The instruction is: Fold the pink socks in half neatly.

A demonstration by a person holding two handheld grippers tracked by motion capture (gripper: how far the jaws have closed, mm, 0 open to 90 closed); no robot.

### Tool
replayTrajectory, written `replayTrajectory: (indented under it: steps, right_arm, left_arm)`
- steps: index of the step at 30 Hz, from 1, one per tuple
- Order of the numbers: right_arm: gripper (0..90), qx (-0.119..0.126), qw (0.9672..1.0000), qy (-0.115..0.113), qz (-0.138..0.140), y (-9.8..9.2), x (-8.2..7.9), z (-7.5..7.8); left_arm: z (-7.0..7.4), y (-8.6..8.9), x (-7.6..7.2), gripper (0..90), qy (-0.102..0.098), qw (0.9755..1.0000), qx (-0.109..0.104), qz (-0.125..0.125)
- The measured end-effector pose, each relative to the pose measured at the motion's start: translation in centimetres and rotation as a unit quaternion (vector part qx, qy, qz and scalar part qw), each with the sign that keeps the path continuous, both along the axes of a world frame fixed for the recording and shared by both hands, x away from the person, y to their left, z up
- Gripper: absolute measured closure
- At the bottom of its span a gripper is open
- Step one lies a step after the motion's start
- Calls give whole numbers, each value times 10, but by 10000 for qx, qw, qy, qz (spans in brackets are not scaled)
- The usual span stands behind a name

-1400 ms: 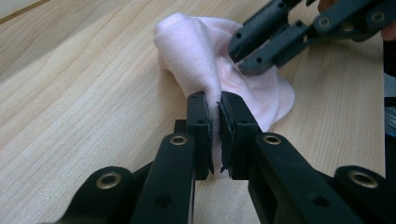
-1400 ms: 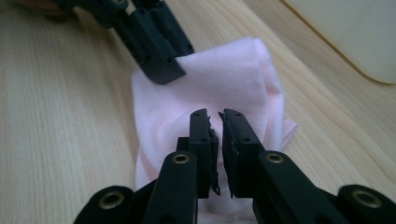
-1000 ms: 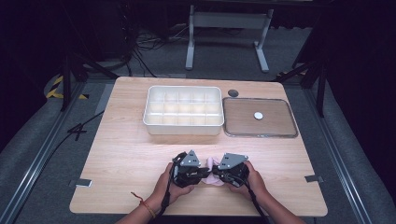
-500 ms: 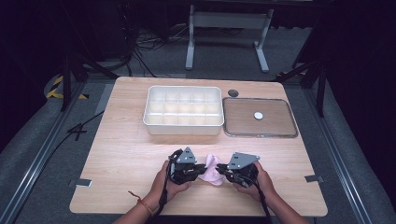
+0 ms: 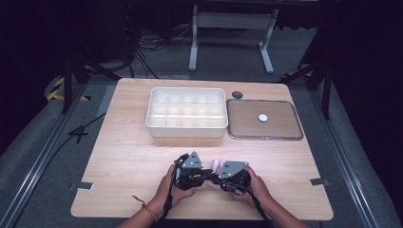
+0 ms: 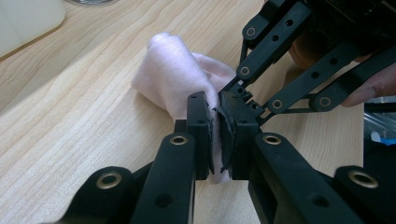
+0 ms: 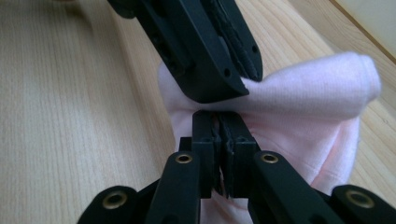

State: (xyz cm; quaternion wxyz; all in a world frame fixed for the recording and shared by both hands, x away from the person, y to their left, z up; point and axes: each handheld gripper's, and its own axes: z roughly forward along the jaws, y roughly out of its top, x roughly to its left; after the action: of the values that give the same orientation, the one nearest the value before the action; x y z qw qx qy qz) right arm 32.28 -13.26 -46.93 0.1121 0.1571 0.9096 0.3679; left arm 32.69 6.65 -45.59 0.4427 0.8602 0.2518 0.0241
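Observation:
A small pale pink cloth [image 5: 217, 165] lies bunched on the wooden table [image 5: 128, 156] near its front edge, between my two grippers. My left gripper [image 5: 205, 176] is shut on one fold of it. In the left gripper view the pads of the left gripper [image 6: 215, 100] pinch the pink cloth [image 6: 173, 70], and the right gripper [image 6: 233, 91] comes in from the upper right. My right gripper [image 5: 215, 179] is shut on the cloth right beside it, and its jaws have just been closing a little. In the right gripper view the right gripper [image 7: 218, 115] nips the cloth [image 7: 308, 93] just under the left gripper [image 7: 233, 79].
A white compartment box [image 5: 187, 132] stands at the back middle of the table. To its right lies a flat metal-rimmed tray [image 5: 264, 137] with a small white disc [image 5: 263, 117] on it. A dark round cap [image 5: 237, 94] sits behind the tray.
Half a second ago the grippers were apart with the cloth stretched between them. The right gripper has since moved back left, and the cloth is bunched again.

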Motion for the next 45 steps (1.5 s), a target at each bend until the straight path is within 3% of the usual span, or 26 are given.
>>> replayTrajectory:
  steps: [5, 10, 16, 24, 32, 37, 40, 42, 45]
  right_arm:
    - [837, 59, 10000, -19, -5, -3, -1, 2]
    - [827, 209, 9997, -63, -94, -20, -3, 14]
    - [818, 99, 9993, -20, -354, -38, -2, 15]
    - [828, -121, 9995, 22, -288, -29, 3, 4]
    - [793, 136, 9997, 35, -189, -31, 4, 3]
    - [776, 372, 9982, -108, -464, -48, 5, 17]
    - [783, 243, 9977, 43, -624, -54, 10, 11]
    - [787, 62, 9982, 89, -589, -51, 10, 5]
    - [789, 13, 9985, 89, -548, -47, 10, 2]
  left_arm:
    - [-1, 4, 3, 830, 25, 9999, -45, 124]
    - [1, 7, 5, 831, 13, 9999, -22, 140]
    - [1, 6, 4, 829, -18, 9999, 3, 135]
    - [3, -2, 0, 822, -153, 9998, 84, 46]
    - [1, -13, -5, 805, -386, 9984, 413, 78]
    - [1, -11, -2, 812, -371, 9987, 349, 90]
    - [1, -13, -3, 811, -340, 9987, 345, 134]
    - [1, -15, -4, 808, -364, 9987, 332, 102]
    - [0, -19, -6, 801, -458, 9980, 441, 48]
